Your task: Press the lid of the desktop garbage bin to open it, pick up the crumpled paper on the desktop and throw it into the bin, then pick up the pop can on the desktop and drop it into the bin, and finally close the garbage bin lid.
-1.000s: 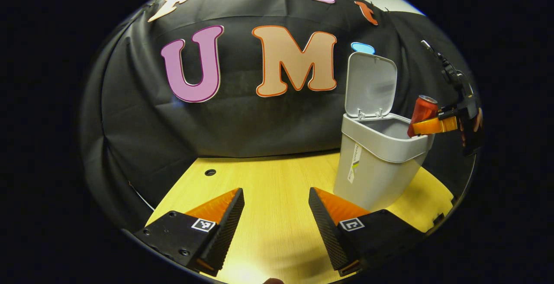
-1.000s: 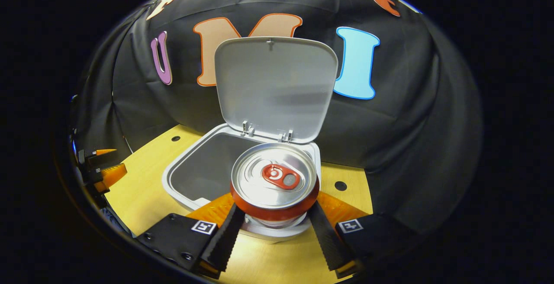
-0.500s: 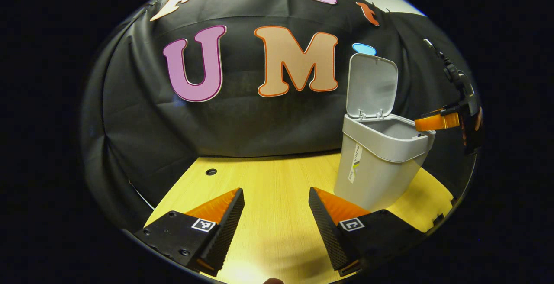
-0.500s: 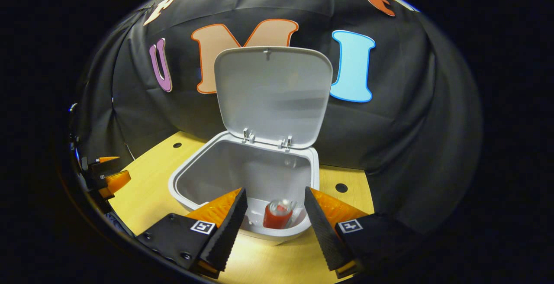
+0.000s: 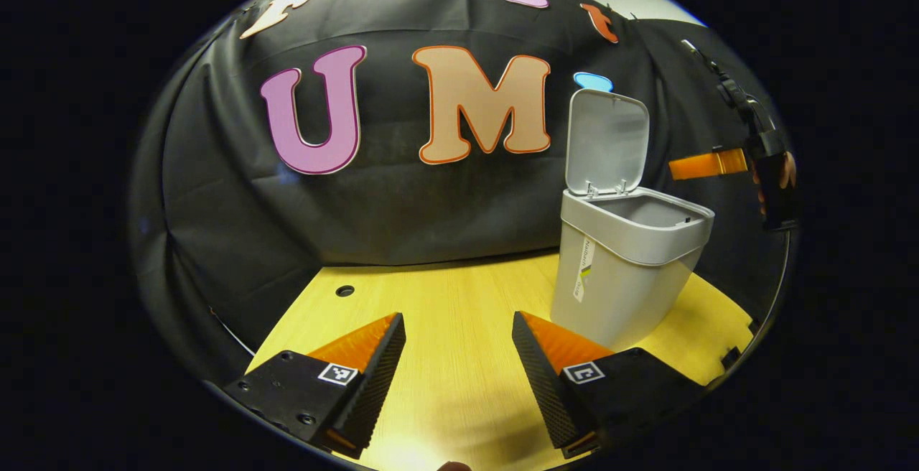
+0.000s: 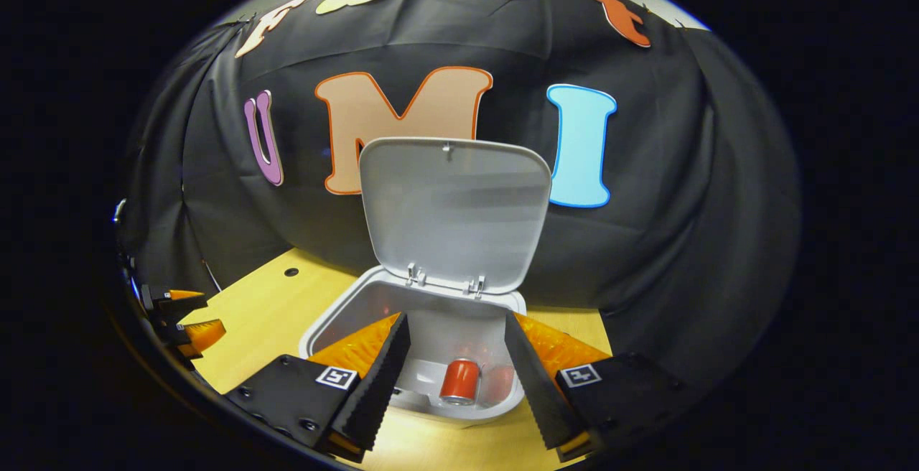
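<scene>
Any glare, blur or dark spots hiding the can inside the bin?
Right gripper view: can sharp and lit at the bin bottom, with a faint red reflection on the wall. Left gripper view: bright glare on the table; bin's far side in shadow.

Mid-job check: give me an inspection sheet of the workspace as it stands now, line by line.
Surface: wooden desktop, two round holes in it.
Job's things: garbage bin upright, lid raised; pop can lying inside the bin; crumpled paper not made out.
Clutter: nothing seen.
Grippers: left tool open, low over the desktop; right tool open, above the bin opening, holding nothing.
Cables: a thin dark line along the desktop's left edge, unclear.
Surroundings: black cloth wall.
</scene>
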